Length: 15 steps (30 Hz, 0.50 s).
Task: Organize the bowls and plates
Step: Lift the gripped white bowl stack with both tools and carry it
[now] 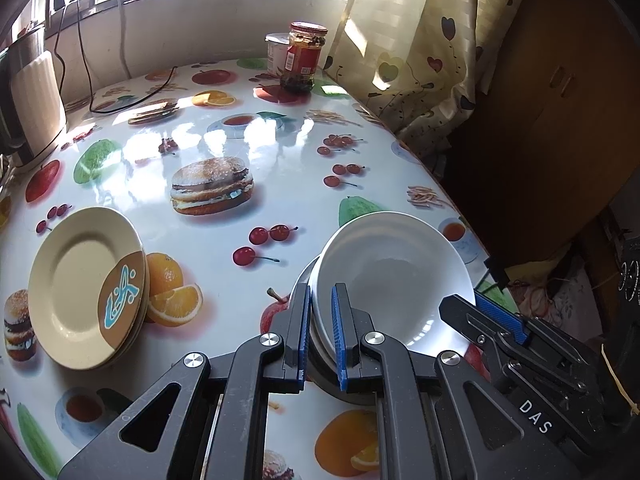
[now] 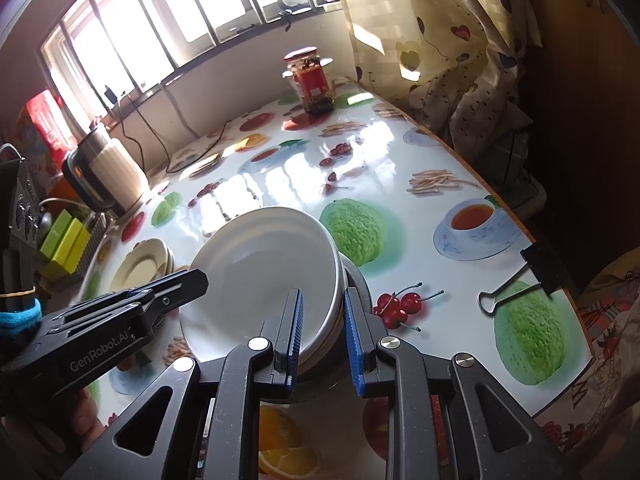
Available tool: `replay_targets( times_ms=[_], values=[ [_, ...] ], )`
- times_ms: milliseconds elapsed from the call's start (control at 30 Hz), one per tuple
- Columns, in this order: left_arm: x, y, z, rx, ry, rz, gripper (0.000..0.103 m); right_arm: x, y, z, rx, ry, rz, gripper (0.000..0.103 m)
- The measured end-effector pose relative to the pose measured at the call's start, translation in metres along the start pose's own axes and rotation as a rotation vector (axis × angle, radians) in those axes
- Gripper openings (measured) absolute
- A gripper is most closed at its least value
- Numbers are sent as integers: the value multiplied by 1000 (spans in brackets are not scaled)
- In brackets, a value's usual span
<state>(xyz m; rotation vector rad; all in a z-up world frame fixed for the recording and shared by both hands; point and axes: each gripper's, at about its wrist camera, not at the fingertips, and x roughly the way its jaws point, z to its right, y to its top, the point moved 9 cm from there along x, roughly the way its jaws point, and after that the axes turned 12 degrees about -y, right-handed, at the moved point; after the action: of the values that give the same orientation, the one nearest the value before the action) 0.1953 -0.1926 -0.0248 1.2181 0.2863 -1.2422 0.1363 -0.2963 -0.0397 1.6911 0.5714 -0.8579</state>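
Two nested white bowls (image 1: 392, 272) (image 2: 260, 272) sit tilted near the table's right edge, resting on something dark grey (image 2: 356, 276) that I cannot identify. My left gripper (image 1: 322, 292) is shut on their left rim, one blue pad inside and one outside. My right gripper (image 2: 322, 296) straddles the opposite rim and its pads seem to press on it; in the left wrist view only its fingers (image 1: 496, 312) show. A stack of cream plates (image 1: 88, 288) (image 2: 140, 264) with a brown and blue patch lies on the table to the left.
A fruit-print tablecloth (image 1: 224, 248) covers the table. A red-lidded jar (image 1: 306, 60) (image 2: 314, 84) stands at the far end, and a kettle (image 2: 112, 172) with a cable at far left. A binder clip (image 2: 520, 276) grips the right table edge. A curtain (image 1: 420, 40) hangs beyond.
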Motion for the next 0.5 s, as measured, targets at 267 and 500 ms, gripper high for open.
replay_targets(
  times_ms=[267,500],
  values=[
    [-6,2,-1,-3,-19,26,11,2,0,-2,-5,-15,14,27],
    [-16,1,-8,-16,-20,66,11,-2,13,1,-2,-33,80,27]
  ],
)
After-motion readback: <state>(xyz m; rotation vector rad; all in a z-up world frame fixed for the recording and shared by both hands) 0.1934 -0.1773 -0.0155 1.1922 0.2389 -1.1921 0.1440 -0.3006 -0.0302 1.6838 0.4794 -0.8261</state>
